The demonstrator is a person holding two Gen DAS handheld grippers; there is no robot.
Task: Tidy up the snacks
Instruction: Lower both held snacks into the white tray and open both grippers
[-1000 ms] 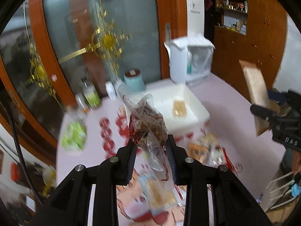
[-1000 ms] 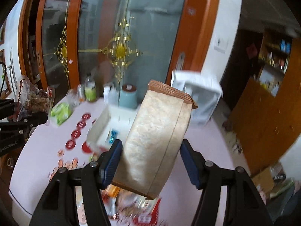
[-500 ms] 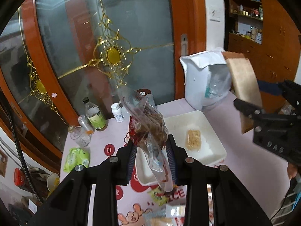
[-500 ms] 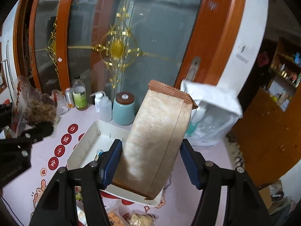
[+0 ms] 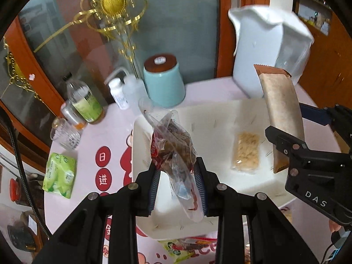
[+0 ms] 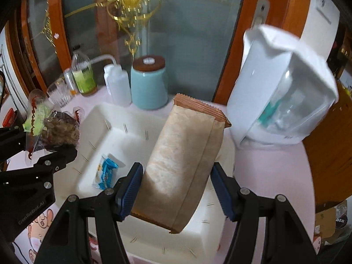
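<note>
My left gripper [image 5: 177, 183] is shut on a clear bag of brown snacks [image 5: 173, 145] and holds it over the left part of a white tray [image 5: 220, 114]. My right gripper [image 6: 177, 192] is shut on a tall brown paper snack bag [image 6: 184, 160] and holds it upright over the same tray [image 6: 123, 138]. The paper bag [image 5: 281, 110] and the right gripper [image 5: 308, 160] show at the right of the left wrist view. A small wrapped biscuit [image 5: 245, 151] lies in the tray; in the right wrist view it shows as a blue packet [image 6: 105, 172]. The clear bag [image 6: 57, 129] shows at left.
Behind the tray stand a teal jar with a brown lid [image 5: 162, 83], white squeeze bottles [image 5: 129, 90], a green-label bottle [image 5: 84, 101], a glass [image 5: 63, 132] and a white plastic-wrapped container [image 5: 268, 50]. A green packet [image 5: 59, 173] lies at left. More snacks [image 5: 187, 245] lie near the tray's front.
Both grippers have moved forward and down toward the white tray with their bags still held. The tray and the jars behind it now look much closer.
</note>
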